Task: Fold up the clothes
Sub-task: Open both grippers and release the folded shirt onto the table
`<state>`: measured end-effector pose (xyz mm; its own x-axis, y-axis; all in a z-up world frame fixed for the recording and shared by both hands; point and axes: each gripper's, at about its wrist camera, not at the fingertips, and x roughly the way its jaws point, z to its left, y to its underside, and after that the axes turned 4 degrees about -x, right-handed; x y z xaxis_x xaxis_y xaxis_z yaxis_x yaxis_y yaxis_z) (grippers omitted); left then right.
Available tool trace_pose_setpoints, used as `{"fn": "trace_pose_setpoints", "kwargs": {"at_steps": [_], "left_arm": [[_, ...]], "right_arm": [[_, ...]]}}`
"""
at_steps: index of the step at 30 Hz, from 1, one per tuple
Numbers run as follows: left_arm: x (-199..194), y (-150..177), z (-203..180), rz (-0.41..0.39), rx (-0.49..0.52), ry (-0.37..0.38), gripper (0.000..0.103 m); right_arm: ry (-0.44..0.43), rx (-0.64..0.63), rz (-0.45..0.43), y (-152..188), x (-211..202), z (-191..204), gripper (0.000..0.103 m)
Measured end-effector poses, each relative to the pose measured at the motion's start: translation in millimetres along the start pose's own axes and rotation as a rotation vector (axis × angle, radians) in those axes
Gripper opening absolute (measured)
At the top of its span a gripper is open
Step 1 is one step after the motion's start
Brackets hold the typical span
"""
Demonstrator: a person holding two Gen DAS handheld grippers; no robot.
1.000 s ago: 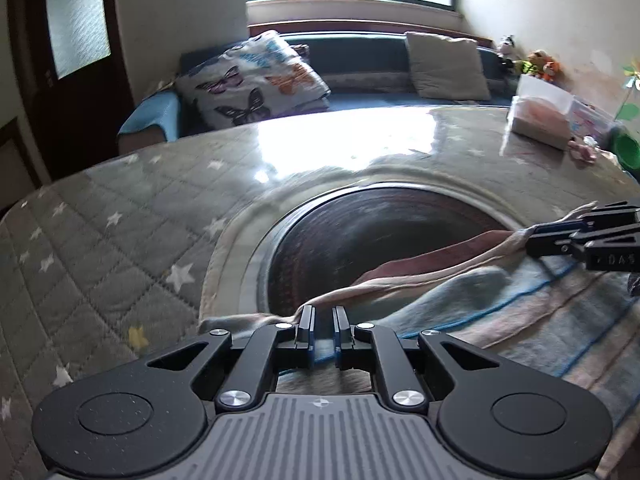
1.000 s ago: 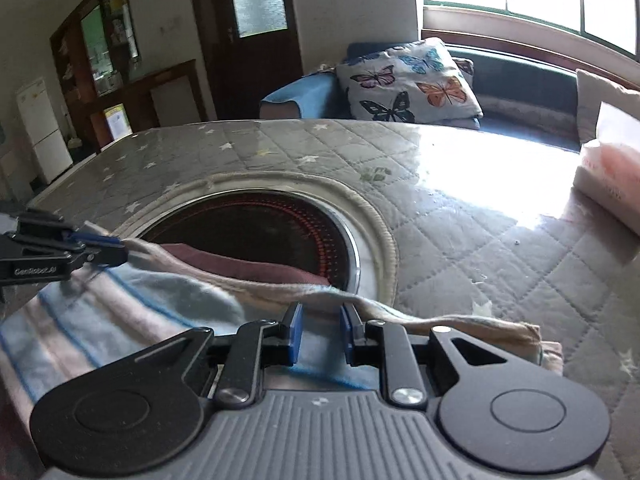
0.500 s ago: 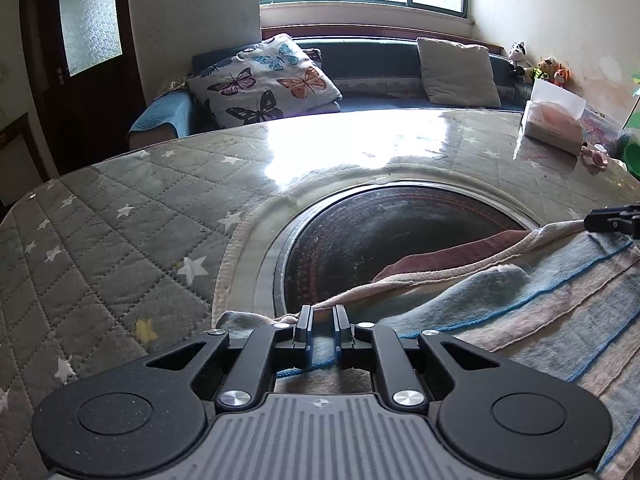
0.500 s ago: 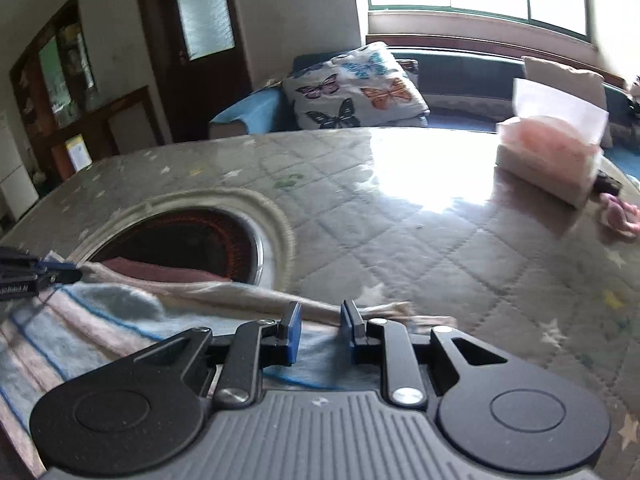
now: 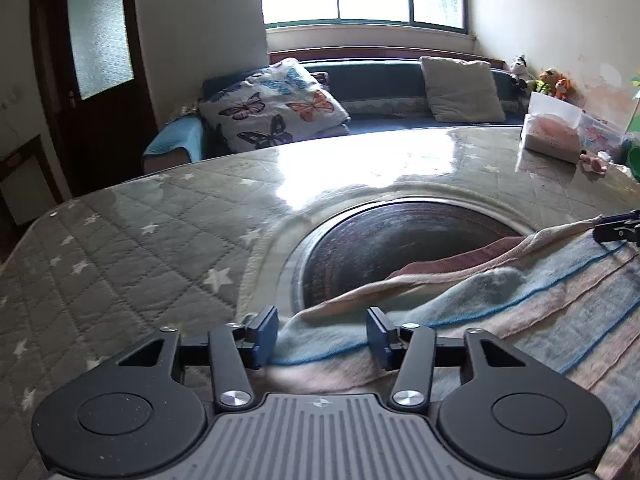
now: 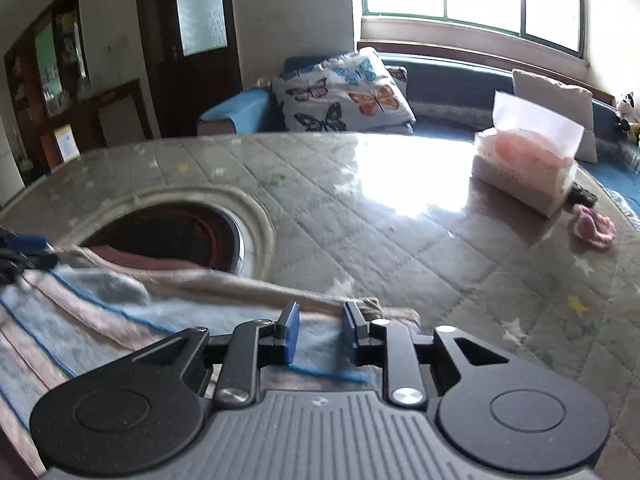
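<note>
One striped towel (image 5: 540,304) on the table, two grippers on it, that was the whole job. The left gripper (image 5: 322,334) had its jaws spread wide, having just been opening, with the towel's blue-trimmed corner lying loose between the pads and neither pad pressing on it. The right gripper (image 6: 318,336) stood narrower, with a slight gap either side of the cloth, so the towel sat between the jaws there too but didn't look pinched; its jaws had just been opening a little as well.

The towel's folded far edge ran just ahead of both sets of jaws, and part of it hung over the one round dark opening (image 5: 400,248) in the quilted table cover (image 5: 120,248). Beyond the left jaws and off to their left was a lot of bare cover out to the table edge. Ahead and right of the right jaws was more open cover, then one tissue box (image 6: 524,168) and one small pink thing (image 6: 594,230) far out near the edge. One butterfly pillow (image 5: 276,112) and one plain cushion (image 5: 460,90) sat on the sofa behind.
</note>
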<state>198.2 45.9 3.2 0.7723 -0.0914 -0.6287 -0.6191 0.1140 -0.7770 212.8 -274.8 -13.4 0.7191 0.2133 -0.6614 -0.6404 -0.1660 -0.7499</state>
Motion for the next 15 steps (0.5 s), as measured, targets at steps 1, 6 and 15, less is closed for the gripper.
{"fn": "trace_pose_setpoints", "kwargs": {"at_steps": [1,6,15], "left_arm": [[-2,2,2,0.001,-0.002,-0.013,0.060],[-20,14,15,0.000,-0.028,-0.076,0.077],[-60,48,1,-0.016,0.000,-0.083,0.095]], "right_arm": [[0.002,0.003,0.002,0,-1,-1,0.024],[-0.002,-0.045,-0.016,1,-19,13,0.043],[-0.086,-0.115,-0.004,25,-51,52,0.056]]}}
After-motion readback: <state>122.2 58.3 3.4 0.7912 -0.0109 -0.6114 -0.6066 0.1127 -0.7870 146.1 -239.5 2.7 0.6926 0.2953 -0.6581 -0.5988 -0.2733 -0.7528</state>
